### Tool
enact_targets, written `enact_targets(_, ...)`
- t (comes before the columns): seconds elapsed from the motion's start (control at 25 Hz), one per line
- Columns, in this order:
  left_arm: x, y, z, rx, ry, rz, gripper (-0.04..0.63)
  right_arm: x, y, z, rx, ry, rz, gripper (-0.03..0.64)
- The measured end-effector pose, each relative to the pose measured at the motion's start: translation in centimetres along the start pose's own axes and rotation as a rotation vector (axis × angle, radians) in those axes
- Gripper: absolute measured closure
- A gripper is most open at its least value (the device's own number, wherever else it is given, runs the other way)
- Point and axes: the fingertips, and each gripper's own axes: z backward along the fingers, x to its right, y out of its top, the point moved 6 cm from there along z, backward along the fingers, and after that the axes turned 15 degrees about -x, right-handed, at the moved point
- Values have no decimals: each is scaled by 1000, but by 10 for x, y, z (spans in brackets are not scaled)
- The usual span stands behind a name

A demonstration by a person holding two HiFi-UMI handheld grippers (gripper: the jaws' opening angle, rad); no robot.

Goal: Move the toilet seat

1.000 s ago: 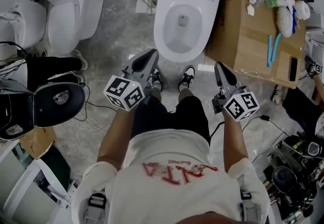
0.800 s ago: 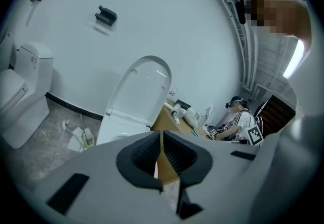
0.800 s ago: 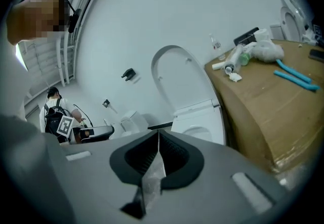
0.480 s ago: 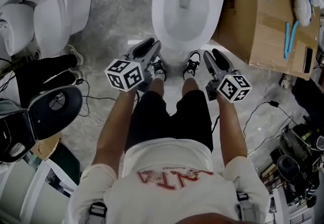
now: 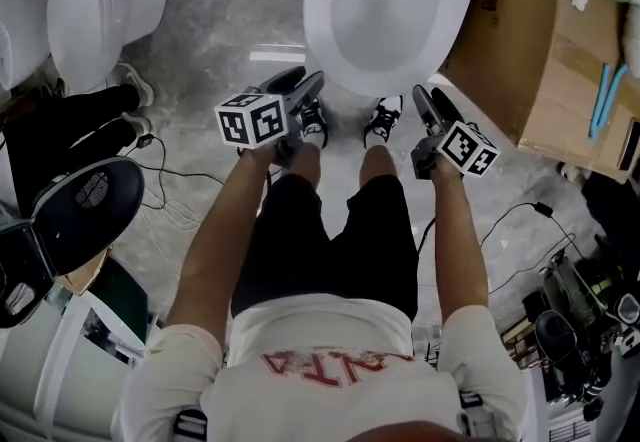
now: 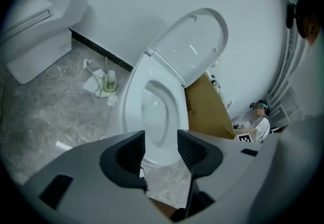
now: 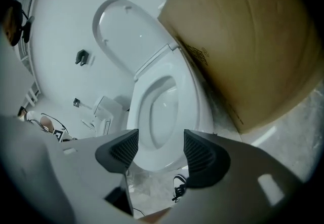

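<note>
A white toilet point(image 5: 385, 10) stands straight ahead of me. Its lid point(image 6: 190, 48) is raised against the wall, and its seat ring point(image 6: 132, 104) lies flat on the bowl; the right gripper view shows the lid point(image 7: 121, 30) and seat point(image 7: 190, 96) too. My left gripper point(image 5: 298, 87) hovers just short of the bowl's front left edge. Its jaws are opening, with nothing between them point(image 6: 161, 142). At the front right edge my right gripper point(image 5: 425, 102) is opening as well and holds nothing point(image 7: 161, 144). Neither touches the toilet.
A cardboard box point(image 5: 540, 60) with small items on top stands against the toilet's right side. Other white toilets point(image 5: 80, 0) stand at the left, with a black seat unit point(image 5: 80, 210) and cables point(image 5: 170, 200) on the floor. My shoes point(image 5: 380, 120) are at the bowl's foot.
Both grippers have gone from shut to open. I have stepped closer, so the bowl is nearer and both grippers now sit at its front edge.
</note>
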Motion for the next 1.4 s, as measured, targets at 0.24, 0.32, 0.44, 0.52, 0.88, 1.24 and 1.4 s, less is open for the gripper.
enact_targets(0.24, -18, -2, -29, -45, -17, 43, 382, 30, -11, -21, 7, 9, -131, 356)
enact_targets(0.32, -30, -3, -40, -52, -11, 87, 376, 37, -14, -29, -2, 24, -150, 356)
enact_targets(0.44, -49, -8, -56, -66, 5, 161, 371, 49, -19, -39, -22, 16, -163, 356)
enact_targets(0.52, -56, -14, -64, -80, -7, 209, 370, 53, -24, -45, -28, 18, -189, 356)
enact_targets(0.88, -66, -23, -84, -94, -68, 330, 370, 51, -24, -55, -3, 89, -296, 356)
enact_targets(1.24, -66, -27, -87, -126, -68, 315, 370, 47, -22, -47, 11, 163, -363, 371)
enact_targets(1.4, -65, -25, -85, -115, -78, 315, 370, 45, -21, -41, 32, 184, -384, 373)
